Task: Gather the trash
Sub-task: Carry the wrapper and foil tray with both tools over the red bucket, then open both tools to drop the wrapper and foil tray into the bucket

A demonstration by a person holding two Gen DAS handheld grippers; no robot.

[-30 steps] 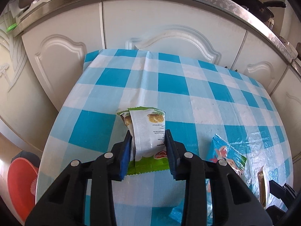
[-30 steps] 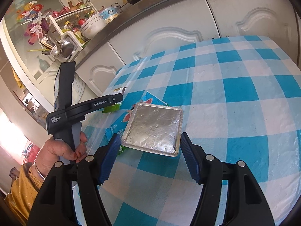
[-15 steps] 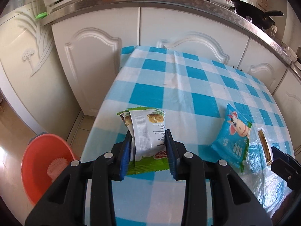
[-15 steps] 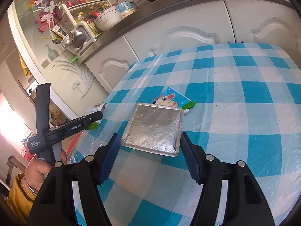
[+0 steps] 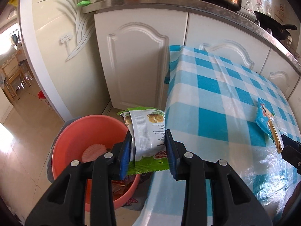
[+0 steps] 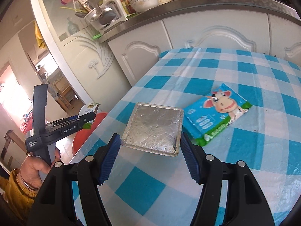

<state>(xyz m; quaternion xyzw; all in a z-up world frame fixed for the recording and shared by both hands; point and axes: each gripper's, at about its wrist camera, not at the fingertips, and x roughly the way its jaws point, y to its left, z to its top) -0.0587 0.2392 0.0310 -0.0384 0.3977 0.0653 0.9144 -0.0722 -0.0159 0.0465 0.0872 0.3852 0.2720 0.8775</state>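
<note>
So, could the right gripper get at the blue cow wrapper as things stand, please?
Probably not yet: the right gripper already carries a foil packet between its fingers, though the blue cow wrapper lies uncovered just beyond.

basin (image 5: 75, 137) near side behind fingers (image 5: 125, 156), wrapper (image 5: 148, 137) print unreadable

The left gripper (image 6: 88, 119) is showing "GenRobot.AI" on its arm and "Data Acquisition System" on its handle; wrapper print is staying illegible.

Surfaces: mostly glossy plastic and foil.
Checked tablecloth (image 6: 235, 71) shiny plastic film; silver pouch (image 6: 153, 129) crinkled foil; snack wrapper (image 5: 148, 131) glossy printed film; orange basin (image 5: 75, 139) smooth plastic; gripper pads (image 6: 111, 156) ribbed blue rubber; countertop edge (image 5: 188, 3) brushed metal.
</note>
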